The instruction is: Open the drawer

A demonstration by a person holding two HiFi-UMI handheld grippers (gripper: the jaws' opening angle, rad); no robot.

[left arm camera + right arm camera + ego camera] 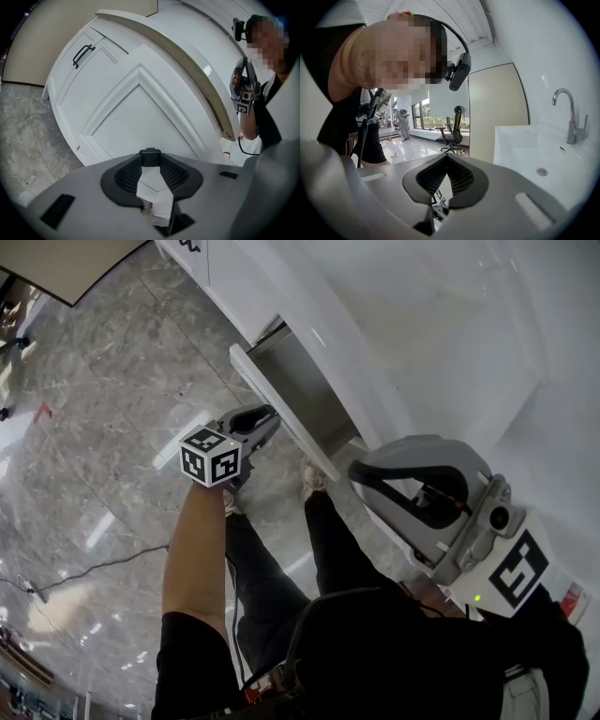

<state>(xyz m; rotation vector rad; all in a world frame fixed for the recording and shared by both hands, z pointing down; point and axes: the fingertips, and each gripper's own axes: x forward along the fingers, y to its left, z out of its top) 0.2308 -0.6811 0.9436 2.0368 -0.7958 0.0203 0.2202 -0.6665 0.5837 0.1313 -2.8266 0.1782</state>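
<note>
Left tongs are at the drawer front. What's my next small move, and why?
Probably draw the left gripper straight back toward you: its tongs look clamped on the black handle, and the drawer seems only partly out of the cabinet.

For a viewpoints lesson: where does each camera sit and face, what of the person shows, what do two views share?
Head view: on the head, facing steeply down at the open drawer; shows an arm, legs, the left gripper and right gripper.
Left gripper view: on that gripper, facing the drawer front, jaws on its handle; shows the torso.
Right gripper view: on that gripper, facing back at the person, sink at right; shows the neck.
Shared: the drawer, in head and left gripper views.
</note>
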